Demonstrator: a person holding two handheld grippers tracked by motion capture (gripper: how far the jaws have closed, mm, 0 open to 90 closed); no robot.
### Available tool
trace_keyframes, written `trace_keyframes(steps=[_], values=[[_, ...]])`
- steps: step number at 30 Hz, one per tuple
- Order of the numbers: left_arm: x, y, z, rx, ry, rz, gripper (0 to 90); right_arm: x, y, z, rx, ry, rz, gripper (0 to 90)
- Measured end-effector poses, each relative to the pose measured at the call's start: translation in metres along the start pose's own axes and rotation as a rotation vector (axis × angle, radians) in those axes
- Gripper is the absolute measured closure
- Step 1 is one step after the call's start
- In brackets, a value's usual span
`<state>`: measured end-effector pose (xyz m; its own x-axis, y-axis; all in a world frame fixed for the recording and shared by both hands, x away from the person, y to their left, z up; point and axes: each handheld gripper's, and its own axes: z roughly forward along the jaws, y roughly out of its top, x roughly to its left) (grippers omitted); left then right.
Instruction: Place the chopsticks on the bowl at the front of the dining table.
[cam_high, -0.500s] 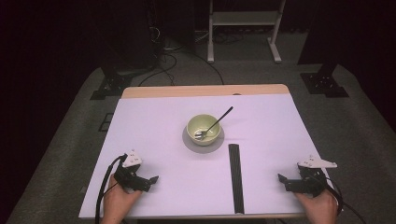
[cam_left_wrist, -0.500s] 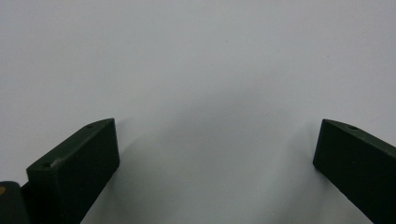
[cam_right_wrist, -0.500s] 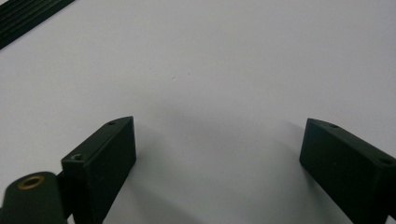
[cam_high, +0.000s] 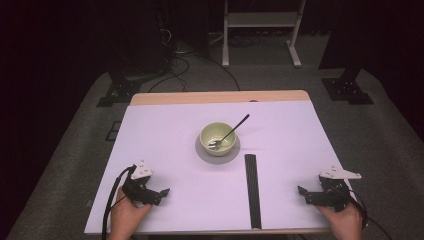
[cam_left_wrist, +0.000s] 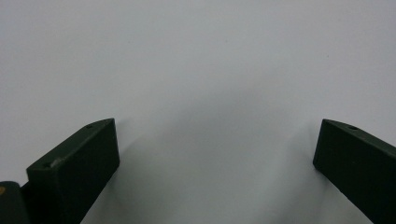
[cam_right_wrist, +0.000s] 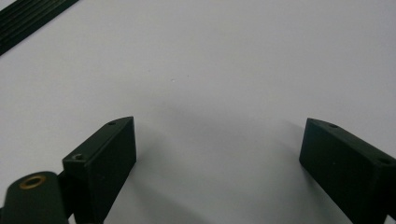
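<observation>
Nothing appears to have shifted since half a second ago: in the high view the left gripper remains at the lower left of the white table and the right gripper at the lower right, each held in a hand and resting low over the bare surface. Both have their jaws spread wide with nothing between them, as each gripper view shows over plain white tabletop. The pale green bowl, a fork leaning in it, sits on a grey saucer at frame centre, and the black strip lies below and right of it, unchanged.
</observation>
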<state>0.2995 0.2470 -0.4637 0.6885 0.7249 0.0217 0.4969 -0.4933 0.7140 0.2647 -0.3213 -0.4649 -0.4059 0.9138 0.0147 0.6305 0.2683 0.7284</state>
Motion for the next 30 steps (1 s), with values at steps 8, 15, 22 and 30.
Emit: trace_keyframes(steps=[8, 15, 22, 30], values=[[0.0, 0.0, 0.0, 0.0, 0.001, 0.002, 0.0, 0.016, 0.009, -0.005, 0.014, 0.065, 0.031, 9.9], [0.0, 0.0, 0.0, 0.0, 0.0, 0.0, 0.0, 0.042, 0.027, -0.001, 0.035, 0.094, -0.004, 9.9], [0.0, 0.0, 0.0, 0.0, 0.0, 0.0, 0.0, 0.067, 0.046, 0.011, 0.055, 0.128, -0.037, 10.0], [0.0, 0.0, 0.0, 0.0, 0.0, 0.0, 0.0, 0.091, 0.057, 0.032, 0.092, 0.167, -0.081, 9.9]])
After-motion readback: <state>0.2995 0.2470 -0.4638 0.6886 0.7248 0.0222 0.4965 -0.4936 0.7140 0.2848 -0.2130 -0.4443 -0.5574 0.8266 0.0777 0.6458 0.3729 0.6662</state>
